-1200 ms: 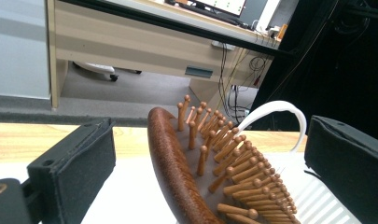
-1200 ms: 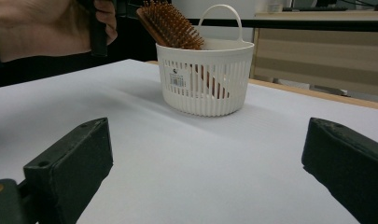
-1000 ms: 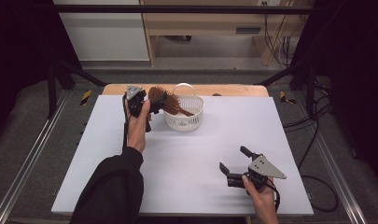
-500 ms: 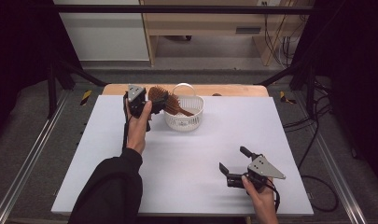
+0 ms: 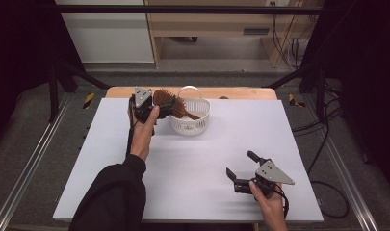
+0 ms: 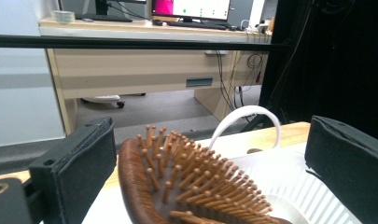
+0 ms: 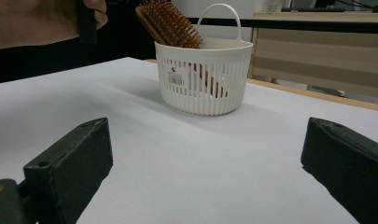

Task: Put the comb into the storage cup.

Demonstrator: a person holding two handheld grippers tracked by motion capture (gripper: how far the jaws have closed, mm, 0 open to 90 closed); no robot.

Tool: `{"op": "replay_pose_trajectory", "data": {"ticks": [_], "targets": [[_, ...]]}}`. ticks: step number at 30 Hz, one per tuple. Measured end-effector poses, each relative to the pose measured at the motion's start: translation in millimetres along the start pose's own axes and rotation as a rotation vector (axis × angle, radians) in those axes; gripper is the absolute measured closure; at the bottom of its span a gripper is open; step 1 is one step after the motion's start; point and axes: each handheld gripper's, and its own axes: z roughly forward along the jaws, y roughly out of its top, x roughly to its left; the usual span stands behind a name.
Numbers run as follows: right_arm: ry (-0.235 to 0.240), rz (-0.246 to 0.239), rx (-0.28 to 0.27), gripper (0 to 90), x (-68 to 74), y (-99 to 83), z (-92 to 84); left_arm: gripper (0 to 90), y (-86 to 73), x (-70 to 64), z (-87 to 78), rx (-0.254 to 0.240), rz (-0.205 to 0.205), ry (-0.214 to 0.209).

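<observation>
Two tools, one hairbrush, one basket, jaws spread.

The white table is bright and evenly lit; the room's sides are dark. Shadows are soft. Nearby jaws look a bit blurry.

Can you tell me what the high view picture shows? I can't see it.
A wooden hairbrush leans handle-down in a white basket while the left tool sits at its bristled head; the right tool rests open on the white table.
</observation>
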Motion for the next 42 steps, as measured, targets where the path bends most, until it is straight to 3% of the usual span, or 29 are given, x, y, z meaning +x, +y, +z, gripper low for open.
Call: {"op": "replay_pose_trajectory", "data": {"ticks": [5, 11, 17, 24, 35, 42], "targets": [[0.0, -0.008, -0.001, 2.3, 0.0, 0.3, 1.0, 1.8, 0.1, -8.4, -13.5, -0.002, 0.007, 0.006], [0.006, -0.02, 0.002, 2.2, 3.1, 0.8, 1.0, 1.8, 0.2, -15.0, -28.6, 0.021, 0.02, -0.025], [0.004, -0.022, 0.007, 2.2, 3.7, 0.7, 2.8, 1.6, 6.4, -15.5, -44.5, 0.003, -0.035, -0.07], [-0.002, -0.024, 0.008, 2.2, 3.9, 0.4, 0.9, 1.6, 14.0, -9.7, -51.9, -0.027, -0.059, -0.072], [0.016, -0.025, 0.017, 1.7, 4.8, 0.3, 2.7, 1.3, 22.7, -5.7, -64.4, -0.033, -0.031, -0.083], [0.008, -0.074, 0.028, 2.0, 8.7, 0.2, 4.0, 1.0, 15.7, -5.0, -75.4, -0.022, -0.018, -0.11]]}}
